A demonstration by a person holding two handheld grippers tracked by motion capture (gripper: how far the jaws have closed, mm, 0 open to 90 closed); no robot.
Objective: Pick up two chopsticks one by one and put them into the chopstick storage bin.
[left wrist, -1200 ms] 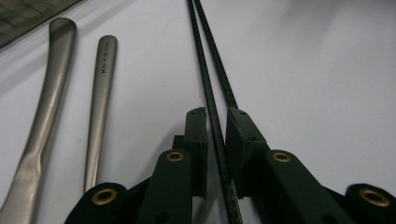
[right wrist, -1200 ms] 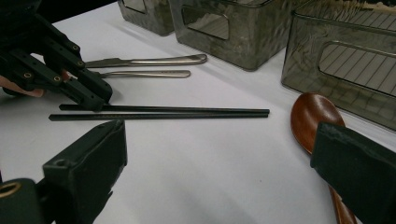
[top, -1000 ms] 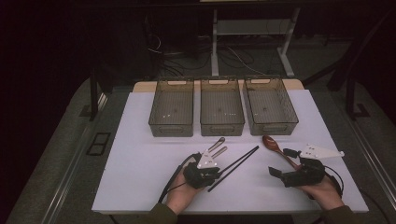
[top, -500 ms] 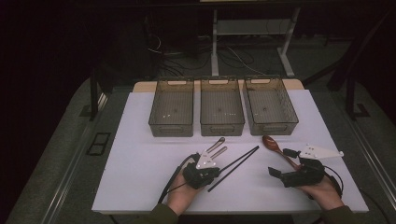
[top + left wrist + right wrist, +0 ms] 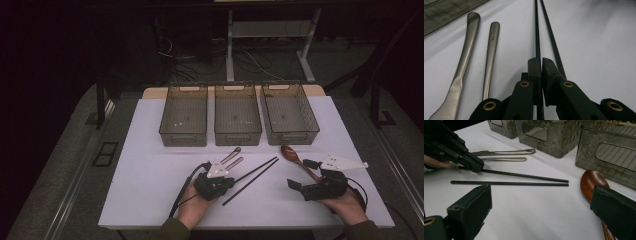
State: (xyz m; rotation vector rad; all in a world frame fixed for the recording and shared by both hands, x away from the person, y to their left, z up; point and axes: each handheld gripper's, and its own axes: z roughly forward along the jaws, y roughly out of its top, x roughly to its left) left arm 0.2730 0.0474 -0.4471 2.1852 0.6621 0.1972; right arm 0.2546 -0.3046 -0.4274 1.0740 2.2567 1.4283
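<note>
One black chopstick (image 5: 537, 37) is clamped near its end by the left claw (image 5: 541, 65); judged light, stiff, slippery; right claw (image 5: 544, 202) is held wide, empty.

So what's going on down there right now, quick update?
Left gripper shut on one black chopstick; its jaws have just been closing. Right gripper open, hovering by the wooden spoon. Second chopstick lies close alongside; nothing blocking.

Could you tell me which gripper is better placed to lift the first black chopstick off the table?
Left. The left gripper is already shut on one chopstick, while the right gripper stands open near the wooden spoon, holding nothing.
</note>
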